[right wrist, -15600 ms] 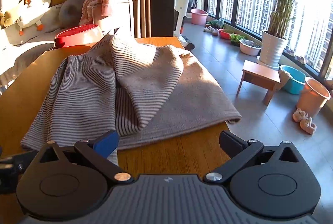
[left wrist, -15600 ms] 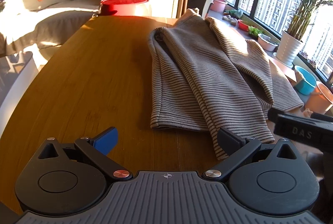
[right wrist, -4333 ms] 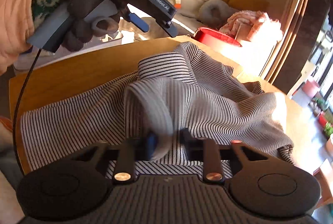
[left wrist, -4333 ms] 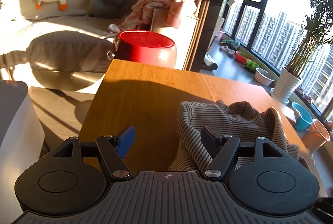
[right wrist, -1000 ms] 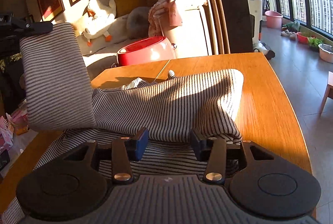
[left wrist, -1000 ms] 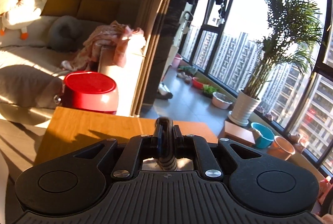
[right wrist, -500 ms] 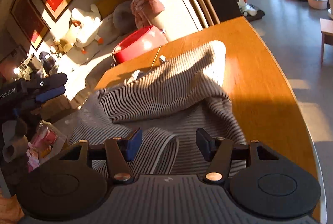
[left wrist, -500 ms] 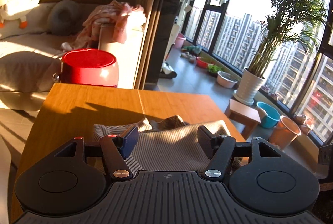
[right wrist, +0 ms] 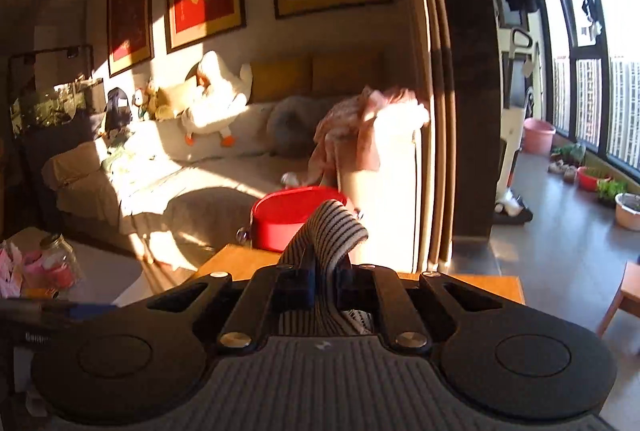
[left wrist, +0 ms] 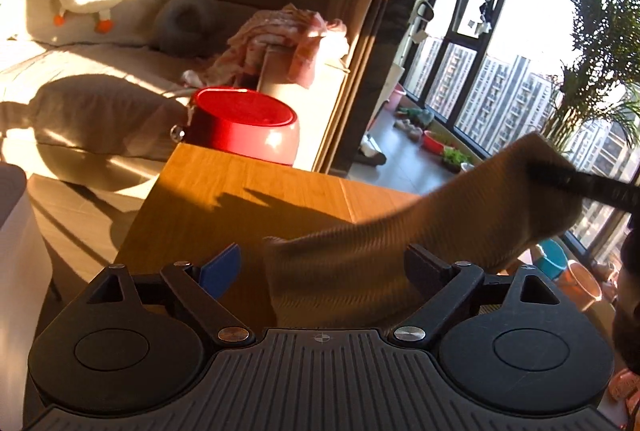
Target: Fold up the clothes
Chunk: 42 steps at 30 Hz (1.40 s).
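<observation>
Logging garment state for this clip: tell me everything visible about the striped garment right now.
The striped garment looks like soft knit, beige-grey with fine dark stripes. In the left wrist view it is lifted off the wooden table, motion-blurred, rising rightward to a dark claw at its upper corner. It passes between the open left claw fingers, and whether they touch it is unclear. In the right wrist view the right claw is shut on a fold of it, which arches above the fingertips.

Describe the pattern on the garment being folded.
Fine dark-and-light stripes on the striped garment; clearest in the right wrist view.
</observation>
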Available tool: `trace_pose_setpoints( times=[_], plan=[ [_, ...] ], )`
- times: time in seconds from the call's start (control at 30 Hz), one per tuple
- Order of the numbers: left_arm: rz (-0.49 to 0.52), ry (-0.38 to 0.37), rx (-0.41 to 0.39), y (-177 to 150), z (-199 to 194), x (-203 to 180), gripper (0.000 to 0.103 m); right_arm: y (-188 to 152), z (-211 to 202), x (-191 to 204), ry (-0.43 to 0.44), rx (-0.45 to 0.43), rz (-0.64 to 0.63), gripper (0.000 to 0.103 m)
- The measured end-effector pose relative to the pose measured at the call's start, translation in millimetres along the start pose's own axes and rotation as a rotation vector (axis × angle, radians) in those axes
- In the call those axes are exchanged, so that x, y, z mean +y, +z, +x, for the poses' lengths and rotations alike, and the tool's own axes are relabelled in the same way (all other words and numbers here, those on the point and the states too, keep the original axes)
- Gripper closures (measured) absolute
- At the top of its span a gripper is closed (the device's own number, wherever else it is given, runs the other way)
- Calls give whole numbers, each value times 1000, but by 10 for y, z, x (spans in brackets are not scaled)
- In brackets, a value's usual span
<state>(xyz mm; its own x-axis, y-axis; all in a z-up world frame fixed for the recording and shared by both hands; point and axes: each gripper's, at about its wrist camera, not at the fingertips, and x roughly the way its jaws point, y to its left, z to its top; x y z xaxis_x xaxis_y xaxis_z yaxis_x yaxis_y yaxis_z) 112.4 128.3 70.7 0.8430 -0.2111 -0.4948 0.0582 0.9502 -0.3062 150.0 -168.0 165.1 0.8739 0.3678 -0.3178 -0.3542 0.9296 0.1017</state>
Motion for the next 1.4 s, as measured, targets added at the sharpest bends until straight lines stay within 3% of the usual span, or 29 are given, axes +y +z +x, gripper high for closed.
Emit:
trace_pose_setpoints(
  times=[0.1,0.37,0.43,0.47,0.6,0.73,0.77,0.83,0.9,0.97,1.0,1.07,1.17,1.27,1.33,1.4],
  plan=[
    [-2,6,20,-40,74,12,8,25,49,-252,-57,-7,5,95],
    [52,-30,92,-176,309,-196,8,-1137,430,-1029,-244,317,207,87],
    [73,-53,97,-206,351,-283,8,-1210,382,-1109,-268,314,233,78],
    [81,-67,99,-224,372,-327,8,-1223,352,-1136,-285,306,239,67],
    [97,-152,91,-336,468,-495,7,-1135,223,-1040,-264,240,197,66],
    [127,-163,118,-476,669,-601,7,-1142,341,-1017,-238,279,230,66],
    [144,-137,120,-503,716,-589,7,-1166,398,-1012,-244,297,237,66],
    [182,-72,121,-555,810,-547,14,-1198,467,-972,-228,315,243,80],
    [216,19,96,-583,837,-480,24,-1125,454,-838,-193,280,208,87],
    [194,71,98,-564,862,-354,24,-977,414,-719,-129,225,177,92],
    [171,82,105,-554,869,-284,24,-888,402,-660,-109,204,158,100],
    [146,96,106,-541,850,-188,23,-741,396,-563,-86,167,116,100],
    [131,97,98,-519,775,-130,17,-747,459,-612,-119,186,113,100],
    [124,74,86,-493,651,-145,14,-1037,541,-834,-203,280,163,97],
    [122,43,76,-462,592,-206,13,-1284,552,-1016,-272,343,194,87],
    [132,12,73,-441,567,-293,12,-1336,453,-1090,-284,323,220,77]
  ],
)
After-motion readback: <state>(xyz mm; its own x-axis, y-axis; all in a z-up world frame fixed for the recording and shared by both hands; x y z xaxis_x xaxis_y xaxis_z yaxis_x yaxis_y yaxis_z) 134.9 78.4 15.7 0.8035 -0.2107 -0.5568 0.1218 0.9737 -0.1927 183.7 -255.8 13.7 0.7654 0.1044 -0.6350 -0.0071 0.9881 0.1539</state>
